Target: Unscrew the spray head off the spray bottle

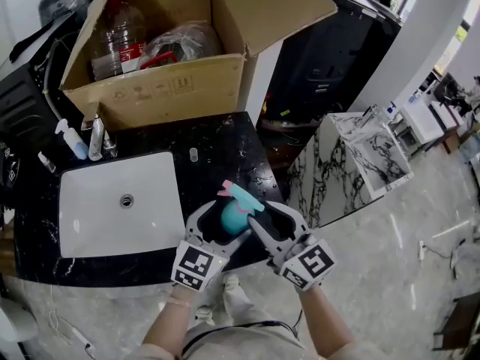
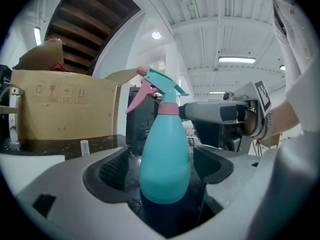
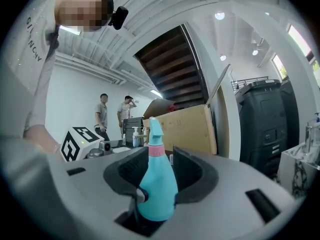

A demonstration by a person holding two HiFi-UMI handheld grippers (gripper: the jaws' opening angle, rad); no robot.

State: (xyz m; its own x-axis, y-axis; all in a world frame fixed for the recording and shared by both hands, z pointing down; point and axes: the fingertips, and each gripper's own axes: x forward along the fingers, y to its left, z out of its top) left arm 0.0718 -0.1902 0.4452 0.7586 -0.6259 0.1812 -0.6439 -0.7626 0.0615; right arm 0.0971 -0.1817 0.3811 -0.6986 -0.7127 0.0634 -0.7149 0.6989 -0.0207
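A teal spray bottle (image 1: 235, 216) with a pink trigger and collar stands upright on the black counter (image 1: 225, 141), near its front right corner. Its spray head (image 1: 241, 196) is still on the neck. My left gripper (image 1: 221, 229) is open, its jaws wide on either side of the bottle's body (image 2: 165, 159) with gaps both sides. My right gripper (image 1: 258, 211) comes in from the right at neck height, and the bottle (image 3: 157, 189) stands between its part-spread jaws. I see no pad pressing. One right finger (image 2: 210, 111) reaches toward the pink collar.
A white sink (image 1: 82, 201) lies left of the bottle, with soap dispensers (image 1: 75, 141) behind it. An open cardboard box (image 1: 157, 88) holding plastic bottles fills the back. A small white vial (image 1: 193, 154) stands mid-counter. The counter drops off at right toward a marble block (image 1: 367, 156).
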